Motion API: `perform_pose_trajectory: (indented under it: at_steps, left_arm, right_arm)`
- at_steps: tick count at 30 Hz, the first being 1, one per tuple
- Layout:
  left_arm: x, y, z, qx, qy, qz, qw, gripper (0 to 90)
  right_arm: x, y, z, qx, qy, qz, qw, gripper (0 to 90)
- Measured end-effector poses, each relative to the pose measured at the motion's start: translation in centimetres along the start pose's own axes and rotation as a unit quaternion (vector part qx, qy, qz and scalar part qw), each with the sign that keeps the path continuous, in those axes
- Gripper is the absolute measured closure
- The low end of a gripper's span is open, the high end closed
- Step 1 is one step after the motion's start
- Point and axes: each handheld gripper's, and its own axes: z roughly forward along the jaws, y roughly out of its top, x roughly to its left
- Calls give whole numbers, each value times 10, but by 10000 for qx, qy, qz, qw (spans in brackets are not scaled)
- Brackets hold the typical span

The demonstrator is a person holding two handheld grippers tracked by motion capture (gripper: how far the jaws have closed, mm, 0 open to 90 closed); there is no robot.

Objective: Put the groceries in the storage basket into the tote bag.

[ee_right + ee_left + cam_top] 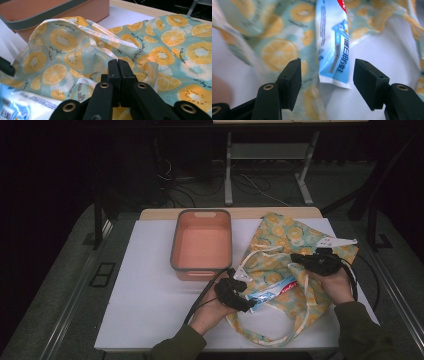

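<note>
A fruit-print cloth bag [280, 235] lies on the white table top [150, 285], right of centre. A blue and white plastic packet [272, 290] sticks out of the bag's mouth toward the person. My left gripper [248, 304] is at the packet's near end. In the left gripper view its jaws [327, 82] stand open on either side of the packet [332, 37], without touching it. My right gripper [296, 257] is shut on the bag's upper edge. In the right gripper view its jaws [117, 65] meet in the bag's cloth [175, 50], with the packet [22, 105] at lower left.
An orange bin with a grey rim [175, 245] stands empty left of the bag, close to its edge [37, 17]. The bag's pale straps [280, 337] loop toward the table's front edge. Bare white surface lies left of my left hand.
</note>
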Motion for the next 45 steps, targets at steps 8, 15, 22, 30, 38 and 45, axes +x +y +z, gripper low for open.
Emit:
perform_pose_trajectory:
  at_steps: [8, 15, 22, 30, 38, 45]
  left_arm:
    - [1, -3, 22, 278, -398, -238, 9985, 644]
    - [4, 4, 21, 220, -584, -439, 9971, 844]
    - [8, 14, 23, 251, -262, -260, 9990, 897]
    - [24, 37, 27, 131, -13, -308, 9994, 898]
    - [35, 67, 54, 125, 361, -352, 9987, 897]
    - [39, 88, 85, 230, 625, -356, 9971, 889]
  right_arm:
    - [-1, 0, 0, -11, 9, -9, 10000, 894]
    - [0, 0, -1, -19, 2, -6, 10000, 894]
    - [1, 0, -1, -20, 5, -12, 10000, 895]
    - [1, 1, 0, -28, 13, -9, 10000, 894]
    - [2, 1, -1, -51, 42, -38, 10000, 894]
    - [1, 2, -4, -106, 55, -17, 9999, 895]
